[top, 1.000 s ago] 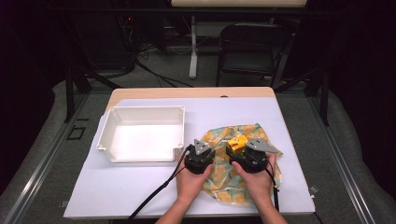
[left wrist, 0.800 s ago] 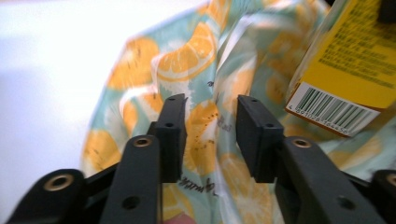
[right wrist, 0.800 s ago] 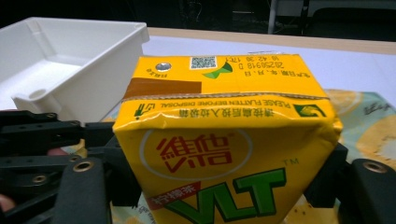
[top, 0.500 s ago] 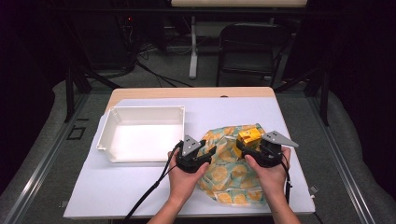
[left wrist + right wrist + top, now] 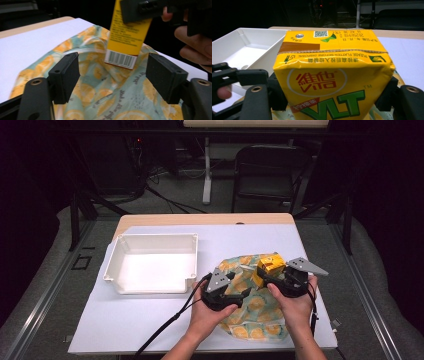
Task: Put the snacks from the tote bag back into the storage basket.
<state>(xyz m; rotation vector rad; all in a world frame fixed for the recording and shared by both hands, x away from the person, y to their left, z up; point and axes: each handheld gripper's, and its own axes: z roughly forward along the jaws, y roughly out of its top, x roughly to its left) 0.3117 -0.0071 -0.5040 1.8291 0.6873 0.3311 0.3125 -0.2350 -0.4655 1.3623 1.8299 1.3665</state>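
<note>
Item 1: yellow drink carton [image 5: 333, 77], red and green print, barcode on one side, undented | pose: clamped across its sides in my right gripper [image 5: 274, 276], lifted above the bag | Item 2: lemon-print fabric bag [image 5: 252, 307], teal ground, crumpled, mouth slack | location: flat on white table sheet, beside the tray

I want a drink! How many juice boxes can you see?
1. The yellow juice box is held in the right tool, above the lemon-print bag. More may be hidden inside the bag.
</note>
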